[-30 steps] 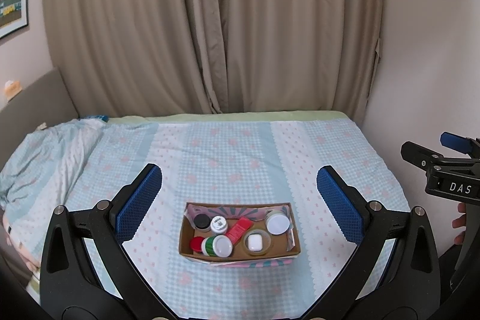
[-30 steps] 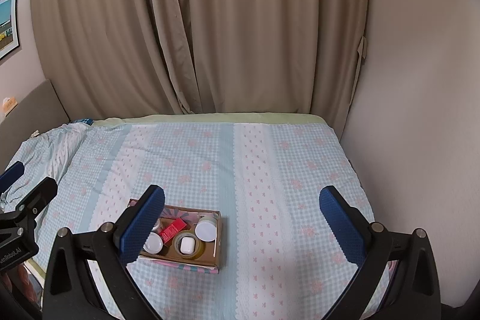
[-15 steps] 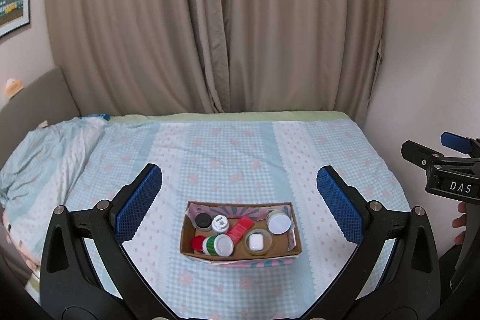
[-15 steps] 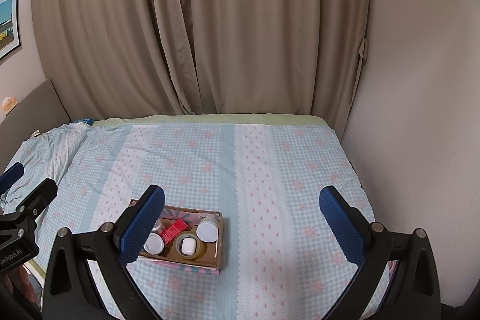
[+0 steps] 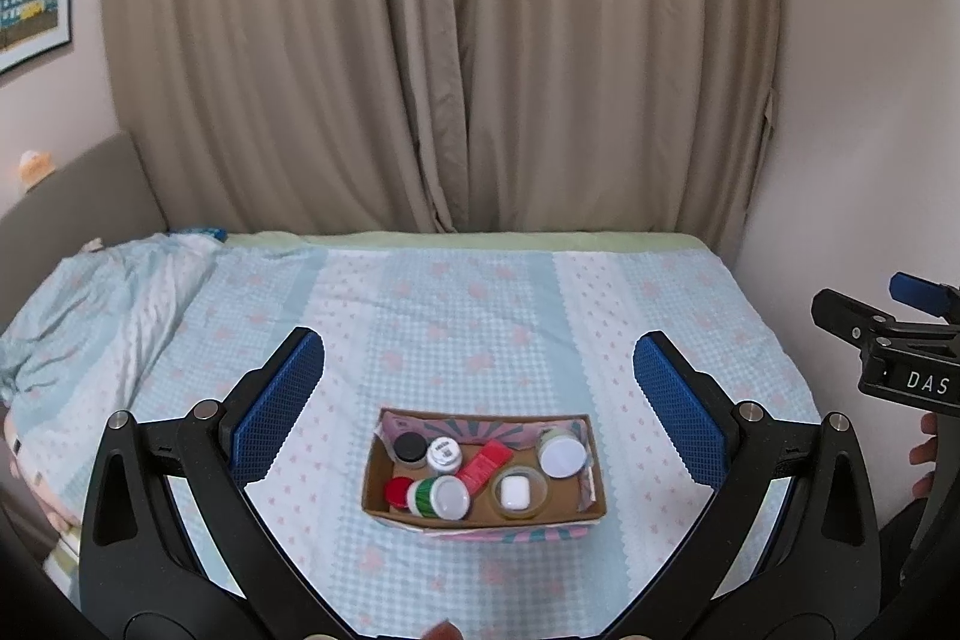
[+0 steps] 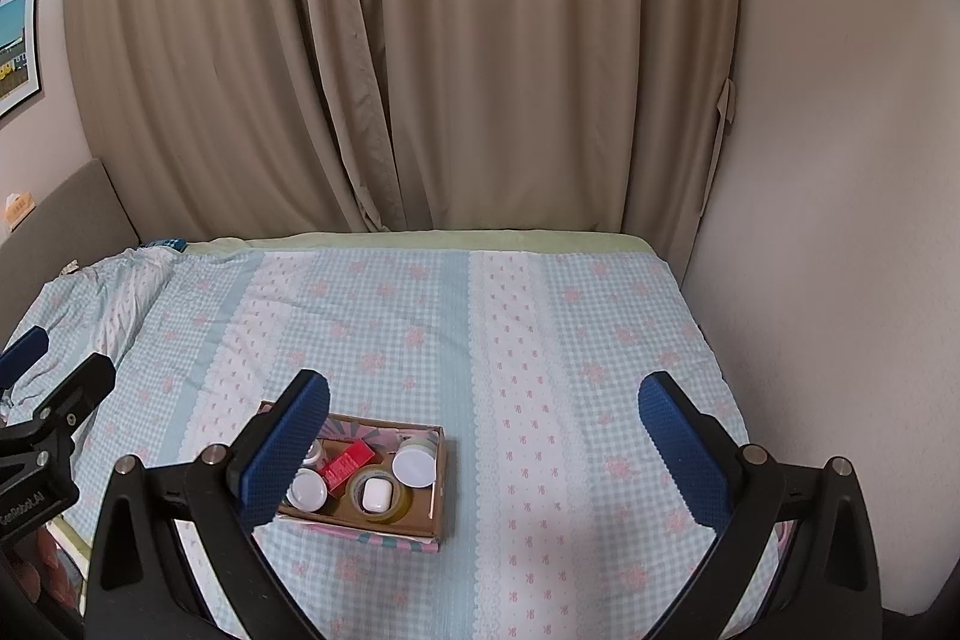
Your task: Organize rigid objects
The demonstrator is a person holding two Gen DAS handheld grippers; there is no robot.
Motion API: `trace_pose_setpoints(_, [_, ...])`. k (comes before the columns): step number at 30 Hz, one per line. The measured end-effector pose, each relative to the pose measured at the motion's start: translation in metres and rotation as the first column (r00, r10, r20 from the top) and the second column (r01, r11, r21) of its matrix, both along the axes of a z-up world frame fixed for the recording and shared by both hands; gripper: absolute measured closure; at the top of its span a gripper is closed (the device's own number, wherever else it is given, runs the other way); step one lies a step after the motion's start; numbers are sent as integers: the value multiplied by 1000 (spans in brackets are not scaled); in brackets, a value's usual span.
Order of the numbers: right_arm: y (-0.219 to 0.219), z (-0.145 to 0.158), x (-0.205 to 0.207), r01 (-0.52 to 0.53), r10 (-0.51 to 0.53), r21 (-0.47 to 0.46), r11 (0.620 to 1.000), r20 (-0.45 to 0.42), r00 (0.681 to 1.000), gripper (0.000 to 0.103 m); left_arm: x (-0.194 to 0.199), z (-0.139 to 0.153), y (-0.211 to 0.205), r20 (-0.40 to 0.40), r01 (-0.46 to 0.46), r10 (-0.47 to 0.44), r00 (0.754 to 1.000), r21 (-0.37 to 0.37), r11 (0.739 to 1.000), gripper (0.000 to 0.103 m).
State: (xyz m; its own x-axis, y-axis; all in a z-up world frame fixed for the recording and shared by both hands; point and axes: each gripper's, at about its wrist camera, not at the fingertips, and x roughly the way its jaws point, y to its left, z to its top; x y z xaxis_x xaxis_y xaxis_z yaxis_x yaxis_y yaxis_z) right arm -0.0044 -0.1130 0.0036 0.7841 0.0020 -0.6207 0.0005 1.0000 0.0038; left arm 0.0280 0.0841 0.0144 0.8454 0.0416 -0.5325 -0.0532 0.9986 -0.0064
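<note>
A small cardboard box [image 5: 585,511] sits on the bed near its front edge. It holds a black-lidded jar [image 5: 410,447], a small white bottle [image 5: 444,453], a red packet [image 5: 485,463], a white-lidded jar [image 5: 562,457], a green-banded jar [image 5: 441,497], a red cap [image 5: 397,491] and a white earbud case inside a tape roll [image 5: 517,492]. My left gripper [image 5: 479,370] is open and empty, above and before the box. My right gripper [image 6: 483,418] is open and empty, to the right of the box [image 6: 437,502]; its left finger hides the box's left part.
The bed [image 5: 480,304] has a blue checked sheet with pink flowers. A rumpled quilt [image 5: 90,304] lies at the left. Beige curtains [image 5: 444,40] hang behind. A wall [image 6: 840,220] runs along the bed's right side. A grey headboard [image 6: 54,214] stands left.
Both views have barely shifted; the left gripper has drifted slightly back and up. The box and its contents have not moved. Both grippers stay open.
</note>
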Motion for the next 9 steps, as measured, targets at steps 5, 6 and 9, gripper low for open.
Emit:
trace_pose_setpoints(5, [0,-1,1,-1,1,0,1000,-1,1000,0,-7,5,-3,49,-20,19,999,28,999,0])
trace_pose_setpoints(6, [0,-1,1,-1,1,1,1000,-1,1000,0,-9,6,-3,59,-22,20,998,30,999,0])
trace_pose_setpoints(9, [0,-1,0,-1,1,1,1000,0,1000,0,-12,7,-1,84,-30,28,996,23,999,0])
